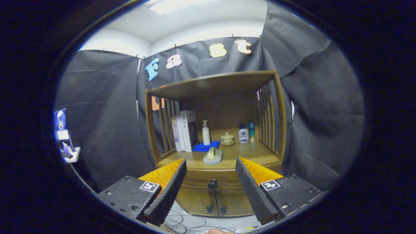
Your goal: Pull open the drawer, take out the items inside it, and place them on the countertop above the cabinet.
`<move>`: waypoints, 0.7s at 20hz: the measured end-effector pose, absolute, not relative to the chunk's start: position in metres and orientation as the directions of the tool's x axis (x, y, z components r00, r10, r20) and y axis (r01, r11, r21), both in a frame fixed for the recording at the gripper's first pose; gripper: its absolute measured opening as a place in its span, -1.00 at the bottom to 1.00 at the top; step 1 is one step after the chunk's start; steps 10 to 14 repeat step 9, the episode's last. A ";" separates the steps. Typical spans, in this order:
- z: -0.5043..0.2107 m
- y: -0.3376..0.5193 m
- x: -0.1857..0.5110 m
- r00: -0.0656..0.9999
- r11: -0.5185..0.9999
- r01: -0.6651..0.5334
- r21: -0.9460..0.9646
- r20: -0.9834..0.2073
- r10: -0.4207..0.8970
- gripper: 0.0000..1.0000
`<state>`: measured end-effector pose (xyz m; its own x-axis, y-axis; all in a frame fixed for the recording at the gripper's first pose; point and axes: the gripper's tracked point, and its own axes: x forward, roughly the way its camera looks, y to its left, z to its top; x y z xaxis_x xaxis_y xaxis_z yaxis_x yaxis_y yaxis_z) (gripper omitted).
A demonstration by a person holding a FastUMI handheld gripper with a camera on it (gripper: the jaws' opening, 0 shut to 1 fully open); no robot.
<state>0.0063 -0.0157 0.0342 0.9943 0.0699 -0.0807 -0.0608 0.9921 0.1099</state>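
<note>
A brown wooden cabinet [276,130] stands ahead against the wall. Its drawer [201,182] sits closed under the countertop [253,152], with a dark round knob [212,184] at its middle. My gripper [210,165] is open and holds nothing. The knob shows in the gap between the fingers, some way beyond them. On the countertop, just above the drawer, lies a pale green and grey object [213,156]. What is inside the drawer is hidden.
On the countertop stand white books [184,130], a white pump bottle [205,132] by a blue cloth [205,146], a lidded cup [227,139] and two small bottles [243,134]. Two small doors [214,203] sit below the drawer. Cables [191,224] lie on the floor.
</note>
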 end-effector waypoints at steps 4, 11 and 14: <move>0.024 -0.018 -0.034 0.995 0.989 -0.064 0.132 -0.066 0.073 0.97; 0.034 -0.026 -0.058 0.998 0.994 -0.058 0.091 -0.006 0.059 0.97; 0.034 -0.026 -0.058 0.998 0.994 -0.058 0.091 -0.006 0.059 0.97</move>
